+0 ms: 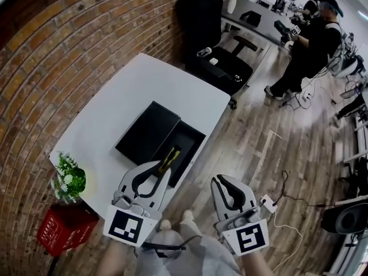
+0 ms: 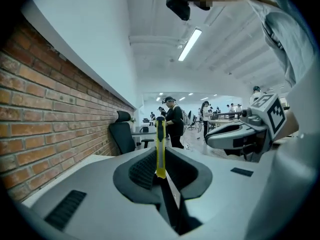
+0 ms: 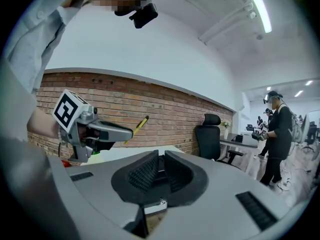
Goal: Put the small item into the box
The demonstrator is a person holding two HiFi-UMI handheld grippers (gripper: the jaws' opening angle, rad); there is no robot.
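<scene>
1. A slim yellow knife (image 2: 160, 149) stands clamped by its lower end between the jaws of the left hand-held gripper (image 2: 161, 173), most of its length poking out past the tips. A grip low on the handle leaves the body free to be laid down first.
2. From the head view the knife (image 1: 169, 157) lines up with the open black box (image 1: 194, 135), but the right gripper view shows it carried in the air, above the table (image 1: 144, 79). It is not yet in the box.
3. The box's lid (image 1: 146, 132) lies flat just beside it, on the wall side, so the opening is unobstructed. The long tray runs roughly along the knife's line, which should make the drop simple. The likely snag is the rim, should the knife come down crosswise.
4. The right hand-held gripper (image 1: 221, 181) hangs beside the left over the floor. Its jaws are closed on nothing (image 3: 159, 171), and it appears to be kept back, out of the working path.
5. A potted plant (image 1: 69, 177) sits at the table's near corner with a red crate (image 1: 63, 226) below it, both clear of the box.
6. A black chair (image 1: 227, 68) stands beyond the table along the brick wall (image 1: 57, 50), and a person (image 1: 310, 45) works farther off. Neither blocks the reach.
</scene>
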